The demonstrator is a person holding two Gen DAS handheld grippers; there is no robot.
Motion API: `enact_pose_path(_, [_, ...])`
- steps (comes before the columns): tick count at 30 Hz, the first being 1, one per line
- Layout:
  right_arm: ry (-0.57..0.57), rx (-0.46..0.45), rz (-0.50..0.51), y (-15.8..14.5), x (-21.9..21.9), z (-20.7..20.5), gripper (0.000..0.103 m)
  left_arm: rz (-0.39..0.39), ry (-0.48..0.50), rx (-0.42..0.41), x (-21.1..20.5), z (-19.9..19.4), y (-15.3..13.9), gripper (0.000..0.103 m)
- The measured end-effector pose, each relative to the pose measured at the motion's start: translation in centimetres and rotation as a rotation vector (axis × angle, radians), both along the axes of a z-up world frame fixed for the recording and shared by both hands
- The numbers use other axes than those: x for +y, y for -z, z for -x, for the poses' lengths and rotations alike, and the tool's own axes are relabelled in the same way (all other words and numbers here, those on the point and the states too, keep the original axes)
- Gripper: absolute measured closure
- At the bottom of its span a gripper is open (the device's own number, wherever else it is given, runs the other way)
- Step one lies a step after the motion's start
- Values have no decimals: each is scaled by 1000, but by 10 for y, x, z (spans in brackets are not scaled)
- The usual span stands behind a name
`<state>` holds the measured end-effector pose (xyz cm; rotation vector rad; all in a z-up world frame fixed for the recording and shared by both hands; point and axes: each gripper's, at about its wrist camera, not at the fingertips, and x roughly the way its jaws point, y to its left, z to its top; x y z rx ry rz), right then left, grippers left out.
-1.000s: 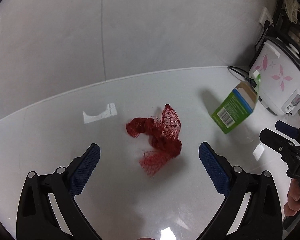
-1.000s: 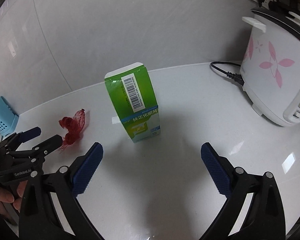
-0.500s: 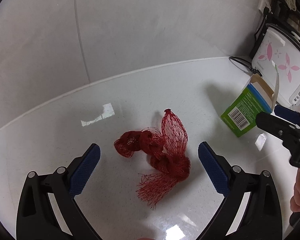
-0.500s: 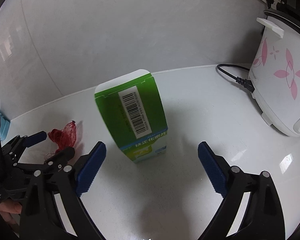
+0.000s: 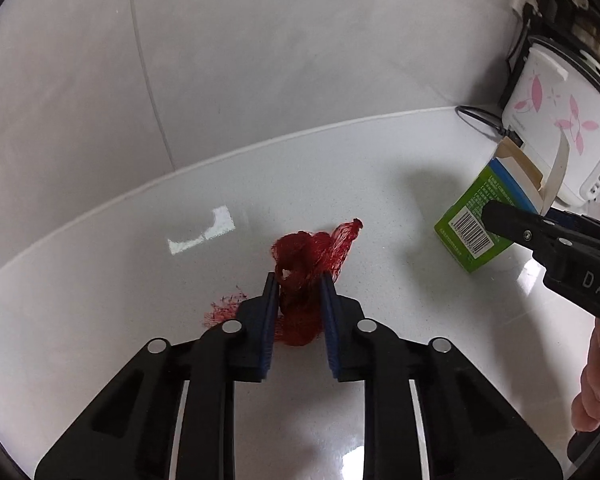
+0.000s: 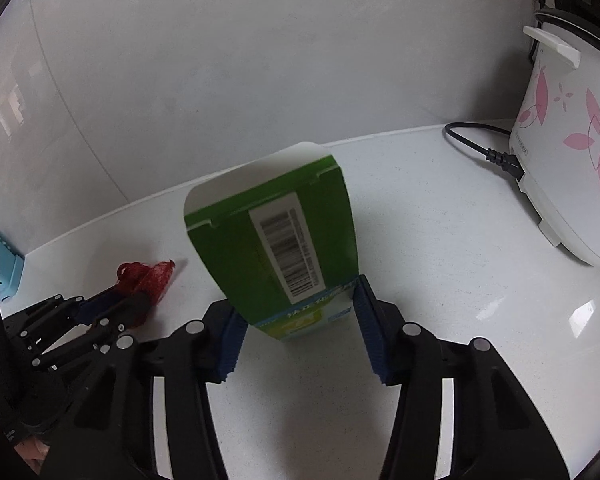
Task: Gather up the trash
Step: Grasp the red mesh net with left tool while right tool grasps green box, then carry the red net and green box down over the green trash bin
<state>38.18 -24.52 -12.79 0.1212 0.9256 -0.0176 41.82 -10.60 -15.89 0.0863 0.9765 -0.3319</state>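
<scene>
The left gripper [image 5: 299, 285] is pinching the red mesh bag [image 5: 312, 254] on the tabletop [image 5: 100, 300]; the right gripper [image 6: 298, 312] is clamping the green carton [image 6: 276, 240] (upright, flap open).

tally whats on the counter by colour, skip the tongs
red: 1, the crumpled red mesh net bag
green: 1, the green cardboard carton
white with pink flowers: 1, the white rice cooker
black: 1, the black power cord
blue: 1, the light blue plastic object
total: 5
</scene>
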Motion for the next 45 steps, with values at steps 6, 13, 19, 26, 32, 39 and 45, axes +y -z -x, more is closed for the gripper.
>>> enact_pose_path(6, [9,-7,3,-16,0,23,55,39,-36,8,16,18,-17,88])
enact_pose_path(13, [-7,-16,4,-37,-1,62,55,48,-65,-7,27,56,-45,88])
enact_pose_path(19, [-19,-33,7,-61,-7,93,55,34,-101,-1,29,95,-64,88])
enact_pose_path(26, [-41,-60,0,-94,-3,140,55,32,-140,-15,30,138,-86,88])
enact_pose_path(32, [-84,-80,2,-113,3,182,55,52,-169,-23,33,173,-101,88])
enact_pose_path(39, [-132,-92,-6,-118,5,229,55,45,-186,-34,37,224,-116,88])
enact_pose_path(45, [-168,-85,-17,-115,1,264,55,44,-238,-32,42,268,-118,88])
